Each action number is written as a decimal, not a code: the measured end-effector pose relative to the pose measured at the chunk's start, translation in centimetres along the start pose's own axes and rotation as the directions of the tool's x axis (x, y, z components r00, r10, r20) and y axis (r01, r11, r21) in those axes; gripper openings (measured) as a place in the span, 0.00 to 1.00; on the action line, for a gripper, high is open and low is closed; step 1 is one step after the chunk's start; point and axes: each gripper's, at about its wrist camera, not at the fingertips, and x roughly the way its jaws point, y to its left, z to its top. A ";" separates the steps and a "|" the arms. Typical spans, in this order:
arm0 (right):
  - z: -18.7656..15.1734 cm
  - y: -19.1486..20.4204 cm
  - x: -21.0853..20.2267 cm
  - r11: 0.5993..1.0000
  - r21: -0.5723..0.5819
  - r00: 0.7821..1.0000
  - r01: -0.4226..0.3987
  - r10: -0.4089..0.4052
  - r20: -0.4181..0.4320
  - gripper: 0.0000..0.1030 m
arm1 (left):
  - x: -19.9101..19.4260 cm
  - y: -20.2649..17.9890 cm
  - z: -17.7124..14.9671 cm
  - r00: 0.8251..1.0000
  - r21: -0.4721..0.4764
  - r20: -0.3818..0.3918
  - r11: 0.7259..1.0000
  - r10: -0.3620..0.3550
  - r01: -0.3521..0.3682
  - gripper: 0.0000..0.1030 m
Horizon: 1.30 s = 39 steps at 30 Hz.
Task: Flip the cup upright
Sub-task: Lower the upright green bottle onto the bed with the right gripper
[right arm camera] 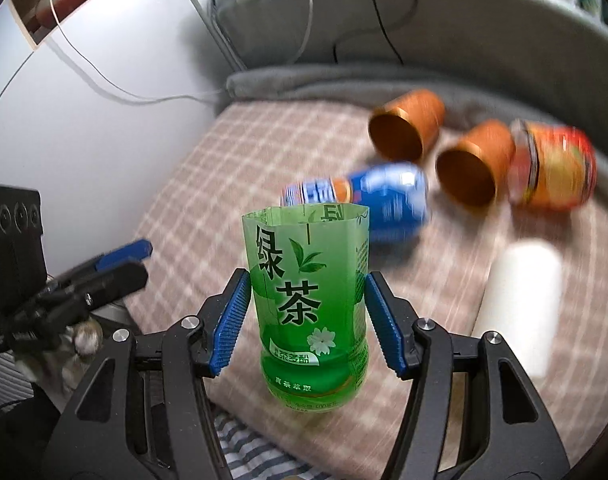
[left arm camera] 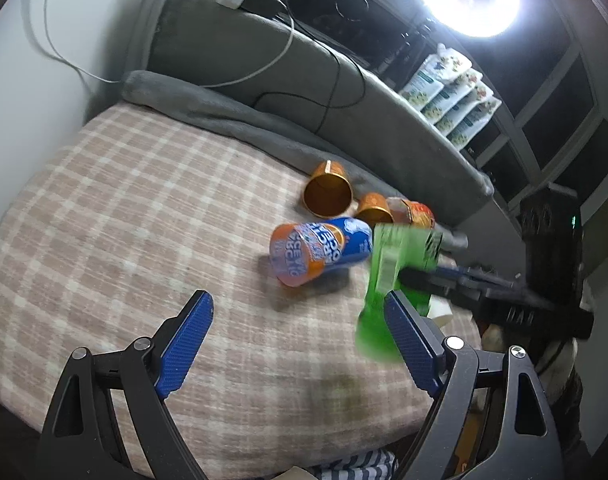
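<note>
A green cut-bottle cup (right arm camera: 310, 304) with Chinese tea lettering stands mouth up between my right gripper's (right arm camera: 306, 316) blue pads, which are shut on its sides. It hangs above the checked bed cover (right arm camera: 207, 184). In the left wrist view the green cup (left arm camera: 388, 276) shows blurred, held by the right gripper (left arm camera: 414, 274) coming in from the right. My left gripper (left arm camera: 299, 344) is open and empty above the cover, left of the cup. Its right finger (left arm camera: 408, 340) overlaps the cup's lower part in view.
A blue and orange cup (left arm camera: 320, 250) lies on its side. Two copper cups (left arm camera: 328, 194) (left arm camera: 374, 210) and an orange-red cup (right arm camera: 552, 168) lie on their sides behind it. A white cylinder (right arm camera: 520, 300) lies to the right. A grey headboard (left arm camera: 263, 64) and cables stand behind.
</note>
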 end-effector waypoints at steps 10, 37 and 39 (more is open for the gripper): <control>-3.3 -1.8 2.1 0.995 0.094 0.999 -0.022 0.025 -0.036 0.60 | 0.8 -1.6 -1.0 1.000 0.042 -0.023 0.999 0.014 -0.013 0.84; -4.4 -4.9 -4.0 0.987 0.150 0.987 0.059 -0.080 0.142 0.77 | 4.7 -3.6 -1.4 0.989 0.057 -0.141 0.997 -0.037 0.045 0.84; -5.4 -6.0 -5.6 0.981 0.176 0.977 0.086 -0.117 0.177 0.79 | 5.6 -3.8 -1.2 0.984 0.032 -0.165 0.997 -0.061 0.068 0.84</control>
